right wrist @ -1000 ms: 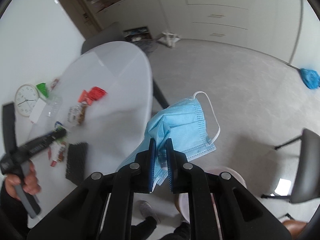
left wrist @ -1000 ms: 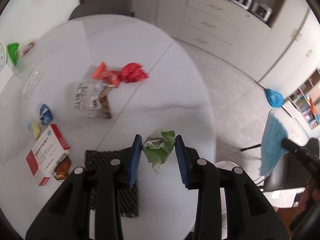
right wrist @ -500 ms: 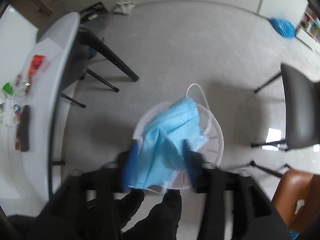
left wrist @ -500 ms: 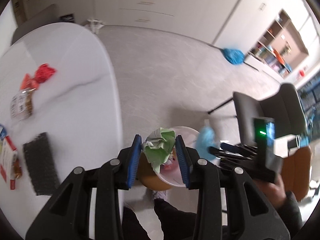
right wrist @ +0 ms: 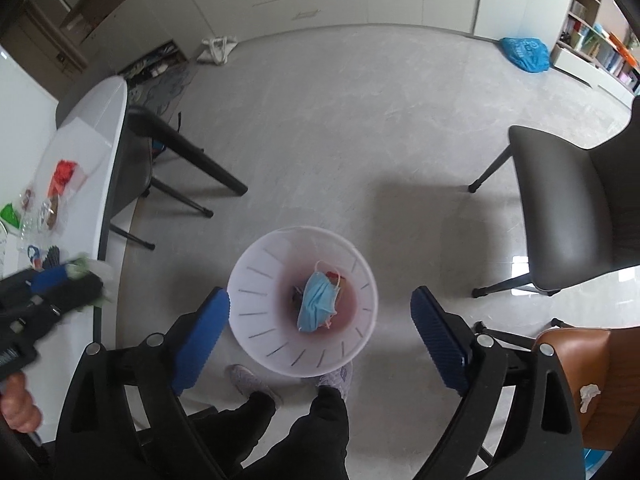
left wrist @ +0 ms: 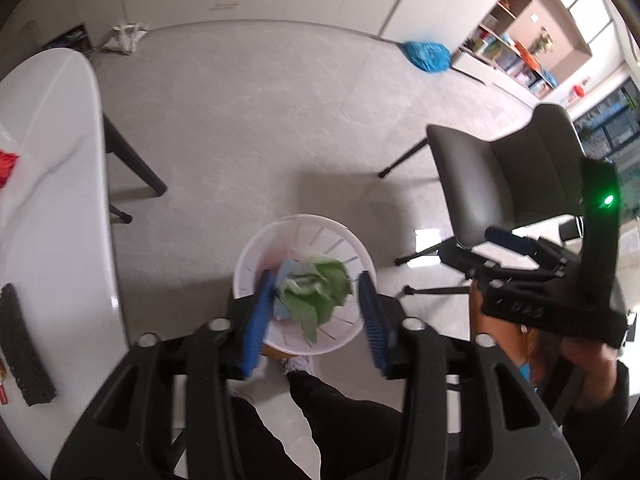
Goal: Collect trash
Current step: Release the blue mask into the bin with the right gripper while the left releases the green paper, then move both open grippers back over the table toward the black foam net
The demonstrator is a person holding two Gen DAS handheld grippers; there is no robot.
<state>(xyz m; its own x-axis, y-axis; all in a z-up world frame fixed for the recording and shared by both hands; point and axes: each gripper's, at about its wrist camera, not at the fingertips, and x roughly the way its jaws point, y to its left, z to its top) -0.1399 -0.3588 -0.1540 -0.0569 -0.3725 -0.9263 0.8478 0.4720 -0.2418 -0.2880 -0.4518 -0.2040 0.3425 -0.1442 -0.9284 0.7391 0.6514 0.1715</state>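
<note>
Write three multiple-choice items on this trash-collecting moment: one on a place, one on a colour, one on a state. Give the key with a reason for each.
1. Where does the blue face mask lie?
A. on the white table
B. inside the white waste bin
C. on the grey chair seat

2. What colour is the crumpled paper between the left claw's fingers?
A. green
B. red
C. yellow

3. How do the right claw's jaws stand?
A. shut on the mask
B. shut with nothing in them
C. wide open with nothing in them

Key: 1 B, the right wrist view shows the mask at the bin's bottom. 2 A, the left wrist view shows a green wad above the bin. 3 C, its blue pads stand far apart either side of the bin, having just been opening, nothing between them.
</note>
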